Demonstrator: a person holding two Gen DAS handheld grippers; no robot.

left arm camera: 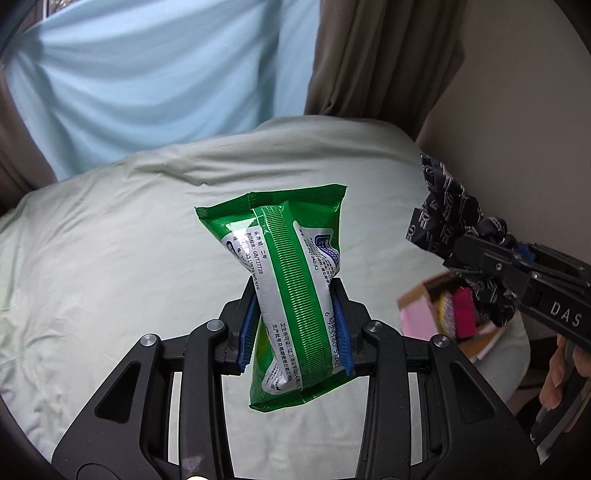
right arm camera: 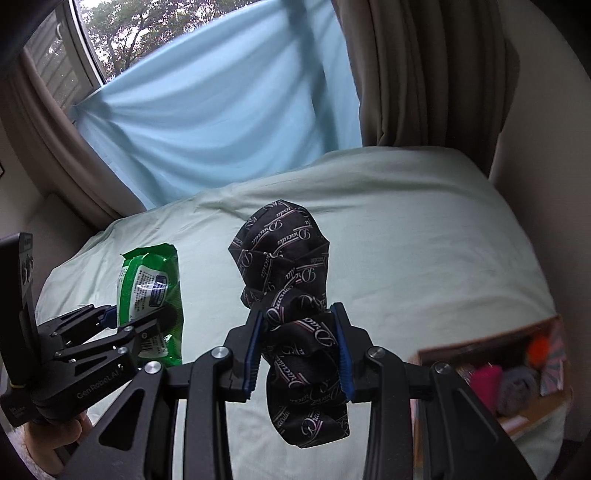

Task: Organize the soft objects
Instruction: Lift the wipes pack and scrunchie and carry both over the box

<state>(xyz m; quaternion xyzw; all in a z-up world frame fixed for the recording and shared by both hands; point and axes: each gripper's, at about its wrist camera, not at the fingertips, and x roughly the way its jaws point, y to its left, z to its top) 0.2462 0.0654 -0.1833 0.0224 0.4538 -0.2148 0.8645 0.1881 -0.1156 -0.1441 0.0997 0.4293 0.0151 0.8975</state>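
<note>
left tongs (left arm camera: 295, 325) clamp green plastic wipes packet (left arm camera: 291, 280) | right tongs (right arm camera: 299, 349) clamp black patterned cloth bundle (right arm camera: 295, 295) | both above pale green bed (left arm camera: 110, 240)

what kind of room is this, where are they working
Most likely a bedroom. A bed with a pale green sheet fills both views, brown curtains hang by a window with trees outside, and a light blue cloth is draped across that window.
</note>
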